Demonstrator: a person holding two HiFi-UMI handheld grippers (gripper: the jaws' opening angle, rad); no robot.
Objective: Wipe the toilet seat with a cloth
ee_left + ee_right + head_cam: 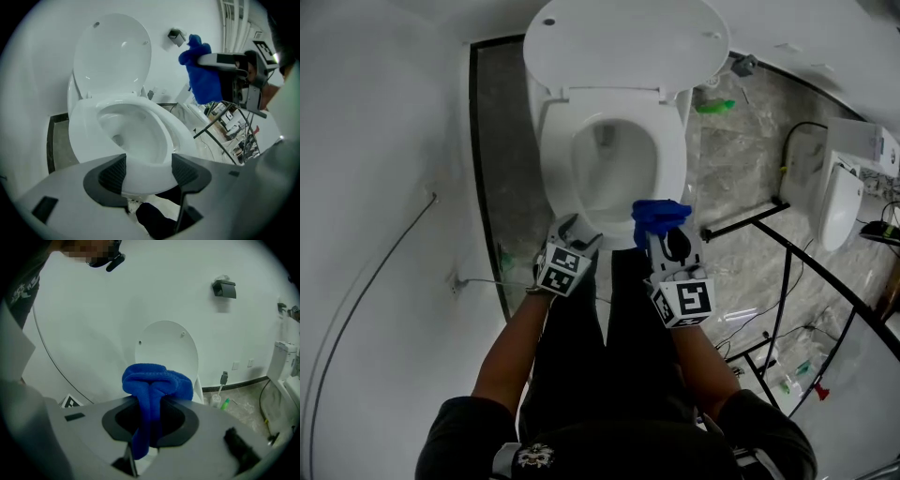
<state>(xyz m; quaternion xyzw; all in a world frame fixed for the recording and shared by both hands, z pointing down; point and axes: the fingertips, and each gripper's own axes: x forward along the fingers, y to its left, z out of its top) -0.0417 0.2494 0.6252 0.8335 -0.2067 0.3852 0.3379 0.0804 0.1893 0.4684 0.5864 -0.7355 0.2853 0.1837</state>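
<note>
A white toilet stands ahead with its seat (pixel 675 155) (pixel 180 133) down and its lid (pixel 623 42) (pixel 115 56) (pixel 166 345) raised. My right gripper (pixel 659 228) (pixel 150 416) is shut on a bunched blue cloth (pixel 660 217) (pixel 201 75) (pixel 157 380), held just above the front right rim of the seat. My left gripper (pixel 572 232) (pixel 149 172) hangs open and empty at the front left edge of the seat, its jaws framing the rim without touching it.
A toilet brush holder and a green bottle (pixel 715 106) (pixel 225 403) stand on the marble floor to the toilet's right. A black metal frame (pixel 787 248) rises at the right. A second white fixture (pixel 839 202) sits further right. My dark trousers (pixel 614 347) are below the grippers.
</note>
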